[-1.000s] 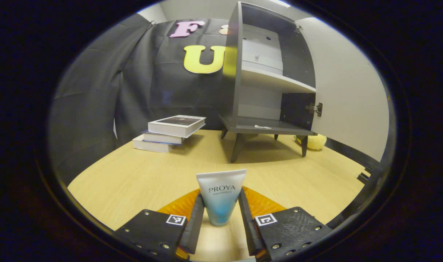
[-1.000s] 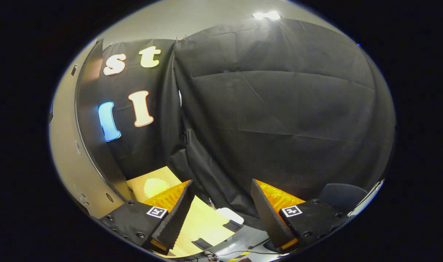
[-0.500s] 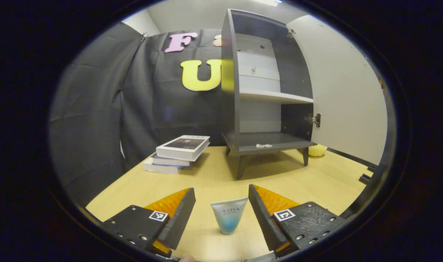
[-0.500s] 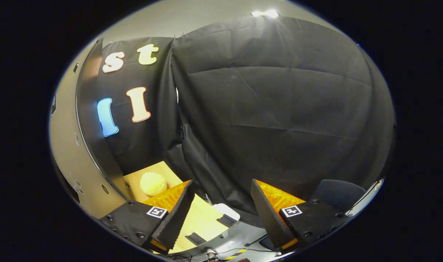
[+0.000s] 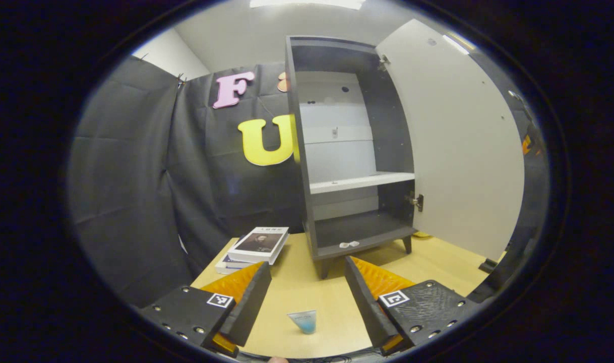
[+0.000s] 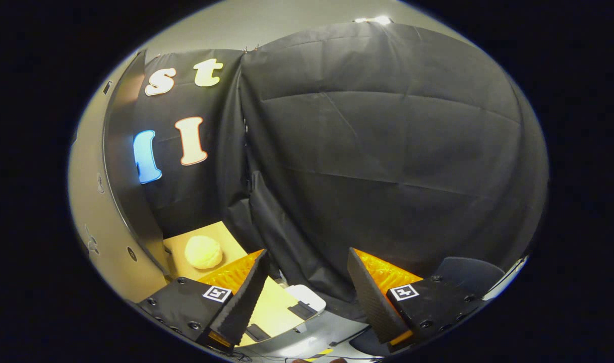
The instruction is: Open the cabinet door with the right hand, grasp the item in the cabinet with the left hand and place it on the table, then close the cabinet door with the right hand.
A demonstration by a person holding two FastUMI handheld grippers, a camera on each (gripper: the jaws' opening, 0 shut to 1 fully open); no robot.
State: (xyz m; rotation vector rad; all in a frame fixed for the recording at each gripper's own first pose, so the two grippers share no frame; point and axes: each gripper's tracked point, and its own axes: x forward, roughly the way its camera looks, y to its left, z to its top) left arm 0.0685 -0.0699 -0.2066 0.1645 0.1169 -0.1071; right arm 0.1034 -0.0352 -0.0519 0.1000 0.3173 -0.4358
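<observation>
So the item's already out: the little tube (image 5: pixel 303 321) is standing on the table (image 5: pixel 438 262) right between the left gripper (image 5: pixel 307 302) fingers, but nothing is touching it, since the jaws are spread wide with clear gaps on both sides. I'd call the placing step done, which leaves closing the door as the job in hand. From the left gripper view the cabinet (image 5: pixel 347 151) sits straight ahead and well beyond the tube, with its door (image 5: pixel 463 151) swung wide open off to the front-right, shelves bare apart from a small pale bit on the bottom board. A stack of books (image 5: pixel 254 247) lies ahead and to the left of that gripper. The left gripper is held level, pointing at the cabinet, sitting a bit above the tabletop. The right gripper (image 6: pixel 307 297) is spread open too, gripping nothing, and it's aimed mostly at the booth's black cloth, with the door's edge curving up along its far left and a yellow ball (image 6: pixel 203 252) on the table just ahead-left of its left finger. My guess for the next move: the right hand needs to swing left, get behind or onto that door's outer face and push it round to shut, keeping clear of the tube.
</observation>
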